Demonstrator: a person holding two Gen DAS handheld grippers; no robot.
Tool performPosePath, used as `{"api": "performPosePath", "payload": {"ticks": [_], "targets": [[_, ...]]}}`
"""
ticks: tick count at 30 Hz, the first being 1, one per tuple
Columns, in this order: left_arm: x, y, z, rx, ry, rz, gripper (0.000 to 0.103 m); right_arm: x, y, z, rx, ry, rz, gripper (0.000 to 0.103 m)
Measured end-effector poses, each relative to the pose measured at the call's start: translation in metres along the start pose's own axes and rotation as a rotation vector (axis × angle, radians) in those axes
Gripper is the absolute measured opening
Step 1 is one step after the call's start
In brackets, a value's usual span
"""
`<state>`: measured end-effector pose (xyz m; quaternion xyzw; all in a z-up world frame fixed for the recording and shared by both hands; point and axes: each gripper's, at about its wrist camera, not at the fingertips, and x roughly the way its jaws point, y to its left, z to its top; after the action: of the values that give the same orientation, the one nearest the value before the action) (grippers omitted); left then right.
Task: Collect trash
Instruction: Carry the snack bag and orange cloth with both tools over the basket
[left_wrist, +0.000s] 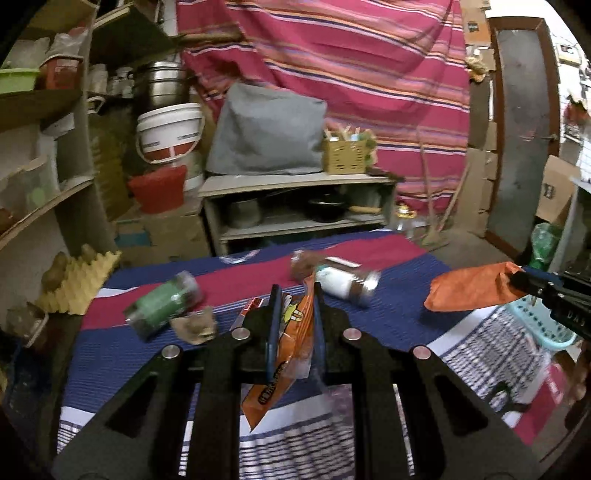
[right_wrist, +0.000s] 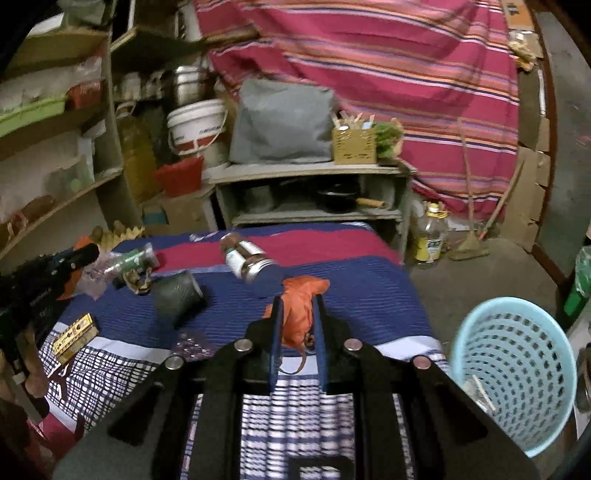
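Note:
My left gripper (left_wrist: 295, 291) is shut on an orange printed snack wrapper (left_wrist: 286, 354), which hangs down between the blue pads above the striped cloth. My right gripper (right_wrist: 297, 302) is shut on a crumpled orange paper (right_wrist: 301, 321); the left wrist view shows the same paper (left_wrist: 469, 291) held up at the right. A light blue perforated basket (right_wrist: 517, 369) stands on the floor right of the table, with a few scraps inside. On the cloth lie a green bottle (left_wrist: 166, 302), a white jar with a metal lid (left_wrist: 343, 282), a brown crumpled scrap (left_wrist: 194, 325) and a yellow packet (right_wrist: 74, 338).
A dark cup (right_wrist: 177, 291) and a clear wrapper (right_wrist: 192, 343) also lie on the table cloth (right_wrist: 369, 295). Behind the table are a low shelf with pans (right_wrist: 314, 206), buckets, wall shelves on the left and a striped curtain. An oil bottle (right_wrist: 430, 236) stands on the floor.

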<state>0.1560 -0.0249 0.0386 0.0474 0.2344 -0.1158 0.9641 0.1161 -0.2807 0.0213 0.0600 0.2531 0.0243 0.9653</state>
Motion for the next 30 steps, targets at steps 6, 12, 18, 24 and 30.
{"api": "performPosePath", "payload": {"ticks": [6, 12, 18, 24, 30], "targets": [[0.000, -0.056, 0.008, 0.063, -0.007, -0.047, 0.015, -0.036, -0.052, -0.004, 0.053, -0.056, -0.067, 0.016], [0.001, -0.120, 0.013, 0.103, -0.029, -0.147, 0.014, -0.065, -0.103, -0.015, 0.102, -0.084, -0.150, 0.016], [0.007, -0.180, 0.013, 0.145, -0.033, -0.255, 0.014, -0.086, -0.153, -0.026, 0.150, -0.111, -0.245, 0.016], [0.012, -0.244, 0.009, 0.224, -0.041, -0.328, 0.014, -0.095, -0.200, -0.042, 0.219, -0.111, -0.311, 0.016], [0.013, -0.298, 0.009, 0.258, -0.068, -0.402, 0.014, -0.104, -0.225, -0.050, 0.235, -0.107, -0.342, 0.016]]}}
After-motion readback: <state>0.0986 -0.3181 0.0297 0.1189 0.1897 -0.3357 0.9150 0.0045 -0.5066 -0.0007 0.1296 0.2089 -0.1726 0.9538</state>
